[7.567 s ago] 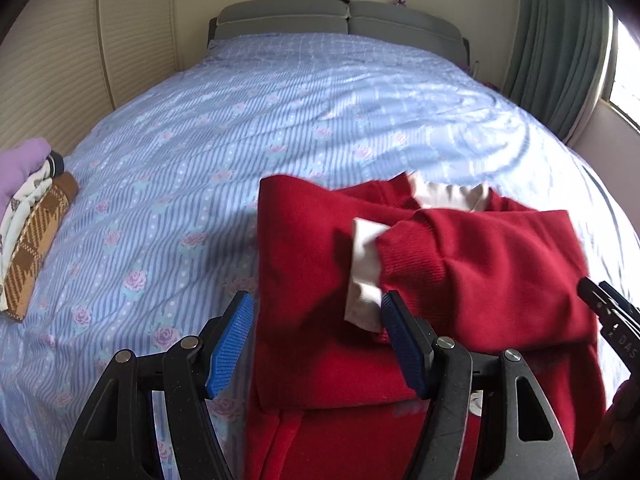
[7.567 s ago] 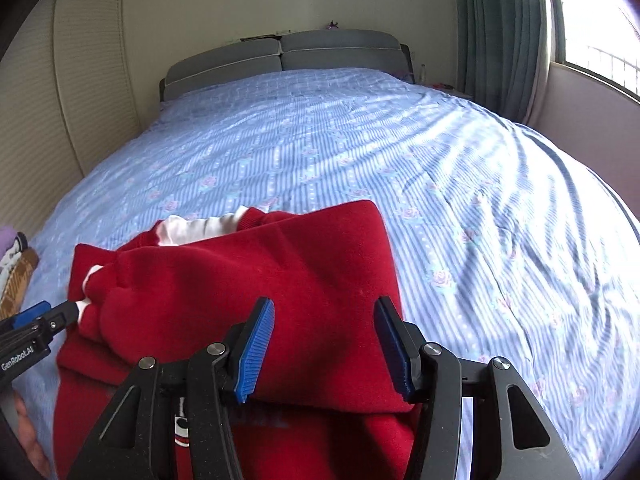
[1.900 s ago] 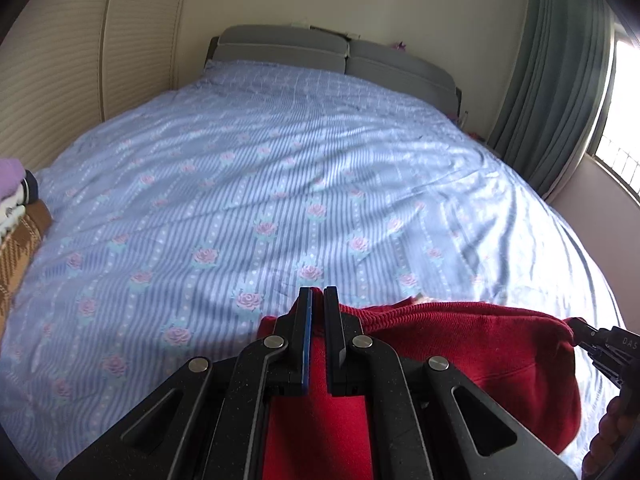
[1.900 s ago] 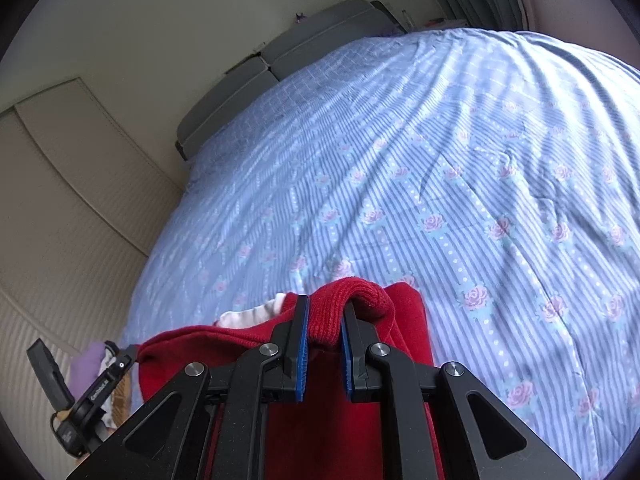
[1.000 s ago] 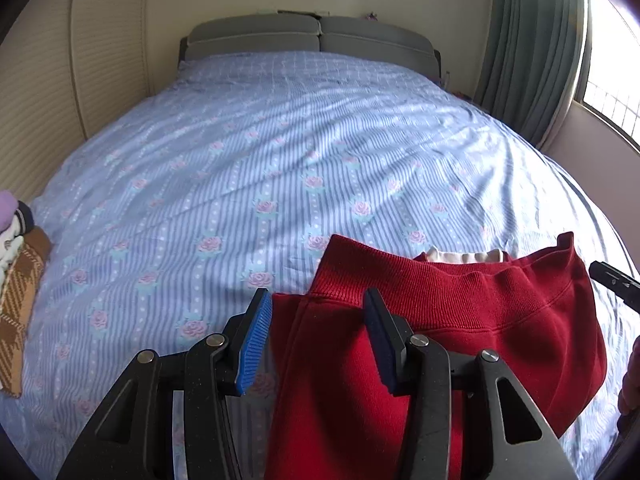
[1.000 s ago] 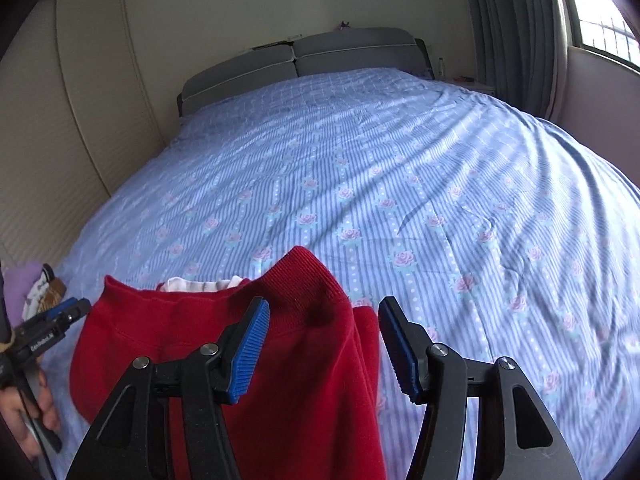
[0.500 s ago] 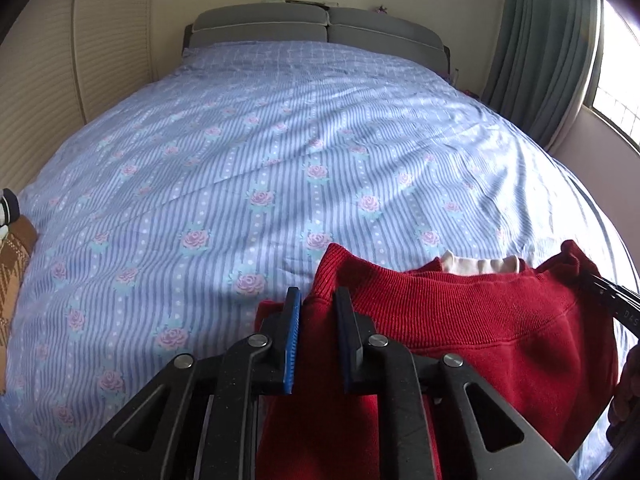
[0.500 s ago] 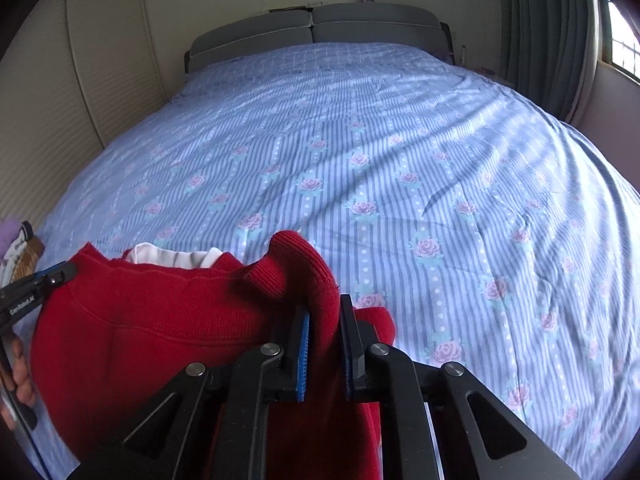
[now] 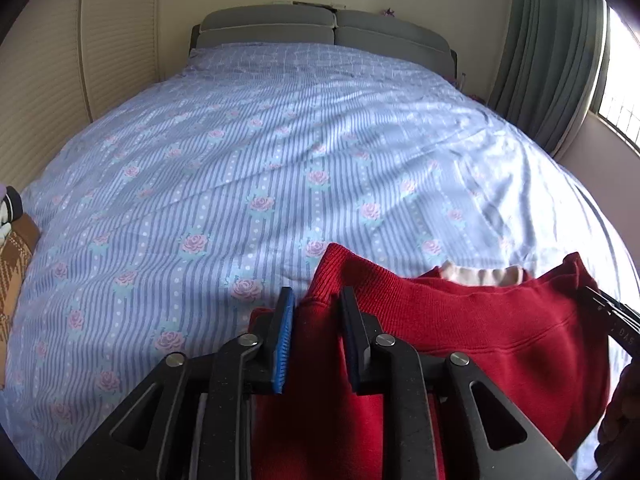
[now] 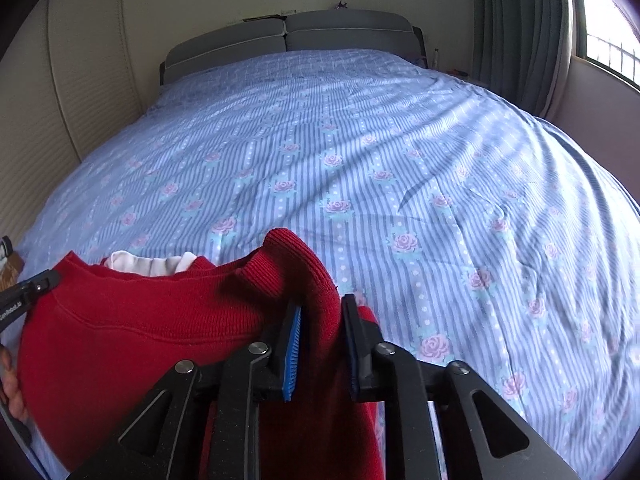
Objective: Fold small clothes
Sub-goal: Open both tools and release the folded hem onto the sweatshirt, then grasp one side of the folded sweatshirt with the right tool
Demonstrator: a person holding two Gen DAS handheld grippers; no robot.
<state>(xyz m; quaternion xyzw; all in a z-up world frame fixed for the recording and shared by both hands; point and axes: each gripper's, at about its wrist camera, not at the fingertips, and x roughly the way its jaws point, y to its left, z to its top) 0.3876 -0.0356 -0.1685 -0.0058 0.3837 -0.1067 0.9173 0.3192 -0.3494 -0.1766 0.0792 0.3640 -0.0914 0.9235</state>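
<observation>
A red sweater (image 9: 460, 332) lay folded on a floral bedsheet (image 9: 280, 168). The left gripper (image 9: 316, 320) clamped its left corner between blue pads; the right gripper (image 10: 320, 332) clamped the opposite corner, stretching the ribbed edge between them.

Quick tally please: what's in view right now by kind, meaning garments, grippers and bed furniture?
Garments being folded: 1, the red sweater, white collar showing.
Other folded clothes: 1 pile, the stack at the bed's left edge; pieces cannot be counted.
Grippers: 2, left gripper and right gripper, each pinching a sweater corner.
Bed items: 2, bedsheet and headboard.
Total: 6.
</observation>
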